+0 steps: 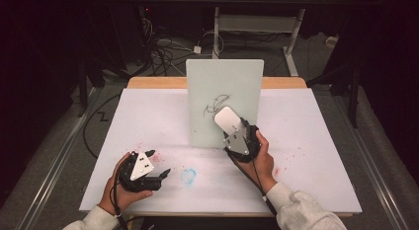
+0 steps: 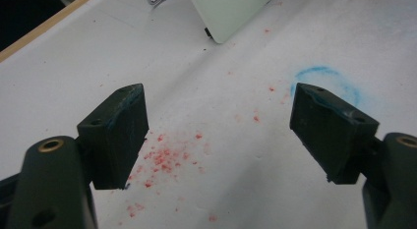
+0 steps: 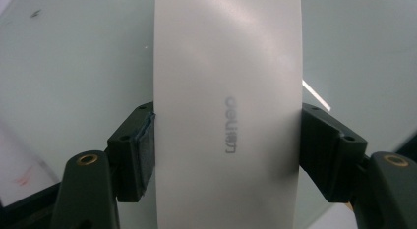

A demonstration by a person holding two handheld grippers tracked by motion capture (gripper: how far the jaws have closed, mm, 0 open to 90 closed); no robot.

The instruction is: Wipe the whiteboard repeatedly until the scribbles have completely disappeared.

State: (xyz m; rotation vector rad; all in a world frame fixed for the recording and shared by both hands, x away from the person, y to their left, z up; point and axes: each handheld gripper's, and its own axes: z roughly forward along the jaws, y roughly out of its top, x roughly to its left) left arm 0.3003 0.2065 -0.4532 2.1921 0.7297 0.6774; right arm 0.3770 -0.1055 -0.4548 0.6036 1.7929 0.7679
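From above, the right gripper point(image 1: 236, 134) clamps a white eraser point(image 1: 227, 119) against the upright whiteboard point(image 1: 225, 99), covering part of a black scribble point(image 1: 215, 104). The left gripper point(image 1: 158, 163) rests open near a blue smudge point(image 1: 188, 175).

Left gripper view: the board's corner point(image 2: 231, 15) is cut off.

Right gripper view: the eraser point(image 3: 227, 111) hides the board's middle; its ends are cut off.

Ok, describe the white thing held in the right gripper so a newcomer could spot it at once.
Start at the upright pale green board standing mid-table. Against its lower front, the right gripper is shut on a whiteboard eraser. It is the smooth white oblong with rounded ends, set just below the black scribble.
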